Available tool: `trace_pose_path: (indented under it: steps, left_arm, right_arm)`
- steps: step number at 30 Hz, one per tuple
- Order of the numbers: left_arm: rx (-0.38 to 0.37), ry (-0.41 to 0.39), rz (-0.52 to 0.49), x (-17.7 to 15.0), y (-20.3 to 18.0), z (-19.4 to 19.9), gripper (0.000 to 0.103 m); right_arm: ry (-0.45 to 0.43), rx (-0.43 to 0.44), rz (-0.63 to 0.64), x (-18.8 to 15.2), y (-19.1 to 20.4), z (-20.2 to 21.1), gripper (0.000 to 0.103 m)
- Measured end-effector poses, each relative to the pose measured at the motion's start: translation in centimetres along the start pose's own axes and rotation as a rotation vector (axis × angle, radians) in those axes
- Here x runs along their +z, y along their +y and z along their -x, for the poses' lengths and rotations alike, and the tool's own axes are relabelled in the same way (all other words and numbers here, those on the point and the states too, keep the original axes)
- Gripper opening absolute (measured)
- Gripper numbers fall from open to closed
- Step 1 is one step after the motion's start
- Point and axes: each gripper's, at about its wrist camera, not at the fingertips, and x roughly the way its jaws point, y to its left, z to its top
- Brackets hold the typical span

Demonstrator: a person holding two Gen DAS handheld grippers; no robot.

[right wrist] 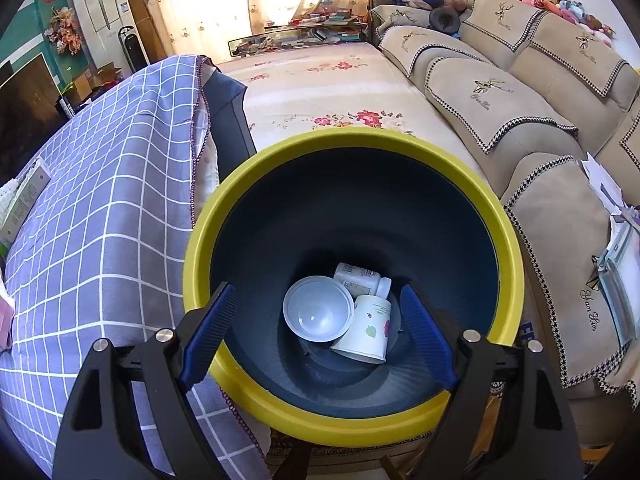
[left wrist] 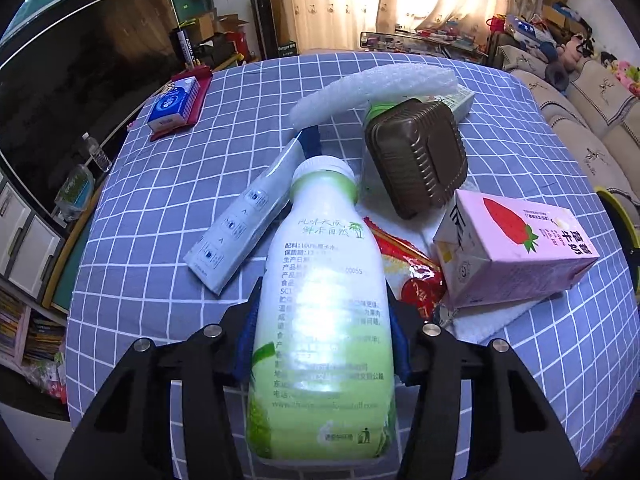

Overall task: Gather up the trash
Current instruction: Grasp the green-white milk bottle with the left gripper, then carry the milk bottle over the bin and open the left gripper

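My left gripper [left wrist: 322, 316] is shut on a white and green plastic bottle [left wrist: 320, 304], held above the checked table [left wrist: 160, 220]. On the table beyond it lie a white flat box [left wrist: 240, 232], a brown plastic tray [left wrist: 416, 160], a pink strawberry milk carton [left wrist: 516, 248], a red wrapper [left wrist: 408, 268] and white foam wrap [left wrist: 376, 88]. My right gripper [right wrist: 320, 316] is open and empty over the yellow-rimmed dark bin [right wrist: 400, 148]. In the bin lie a white bowl [right wrist: 318, 308], a paper cup [right wrist: 368, 328] and a small white bottle [right wrist: 360, 278].
A tissue pack [left wrist: 174, 104] on a red case lies at the table's far left. The bin stands between the table's edge [right wrist: 200, 128] and a beige sofa [right wrist: 520, 120]. A floral-covered bed [right wrist: 320, 76] lies behind the bin.
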Motion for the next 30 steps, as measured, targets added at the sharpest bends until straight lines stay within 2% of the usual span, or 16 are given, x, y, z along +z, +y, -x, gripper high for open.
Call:
trace_pose_path:
  steps: [9, 17, 22, 27, 30]
  left_arm:
    - [-0.045, -0.047, 0.030, -2.3, 1.1, 4.1, 0.052]
    - [-0.098, -0.171, -0.023, -2.8, -1.0, 11.0, 0.052]
    - [-0.194, -0.222, -0.126, -1.5, -5.5, 13.8, 0.052]
    - [-0.313, -0.212, -0.247, 0.4, -11.8, 13.5, 0.052]
    - [-0.402, -0.188, -0.331, 1.8, -17.1, 12.5, 0.052]
  right_arm:
    - [0.000, 0.014, 0.002, -0.4, 0.1, 0.4, 0.080]
    - [-0.024, 0.029, 0.002, -0.9, 0.0, 1.9, 0.080]
    - [-0.064, 0.026, -0.009, -1.2, -1.0, 4.0, 0.080]
    - [-0.129, 0.011, -0.030, -1.5, -3.0, 7.2, 0.080]
    - [-0.170, -0.006, -0.050, -1.7, -4.6, 9.2, 0.080]
